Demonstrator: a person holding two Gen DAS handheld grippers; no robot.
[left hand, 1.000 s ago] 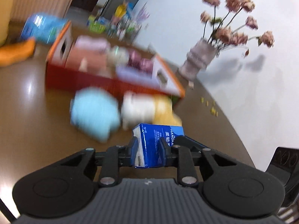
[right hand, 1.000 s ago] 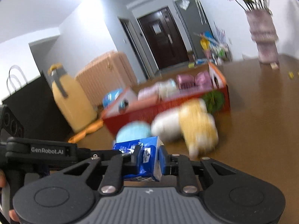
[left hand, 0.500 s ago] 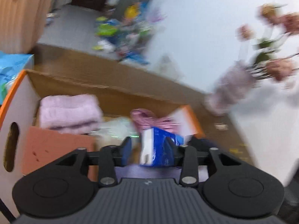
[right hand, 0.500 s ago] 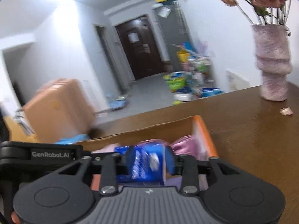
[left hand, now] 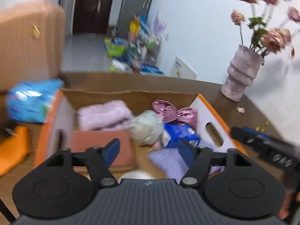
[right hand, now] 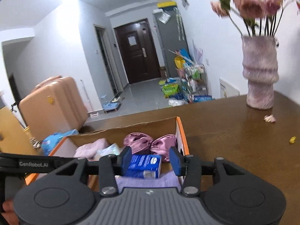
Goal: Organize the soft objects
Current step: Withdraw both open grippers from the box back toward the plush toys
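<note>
Both hand-held grippers hang over the orange cardboard box on the brown worktop. The left hand-held gripper has just been opening and its jaws stand wide with nothing between them. The right hand-held gripper is spread too, pads clear of the blue tissue pack, which lies inside on a lilac cloth.

The box is pretty packed: fluffy pink towel, terracotta sponge block, a clear crinkly bag, satin pink scrunchies at the far wall. A bit of bare cardboard floor shows in the near middle.

Outside, a blue packet sits just beside the box's left wall, and a vase of pink flowers stands well apart on the right, with open worktop between.
</note>
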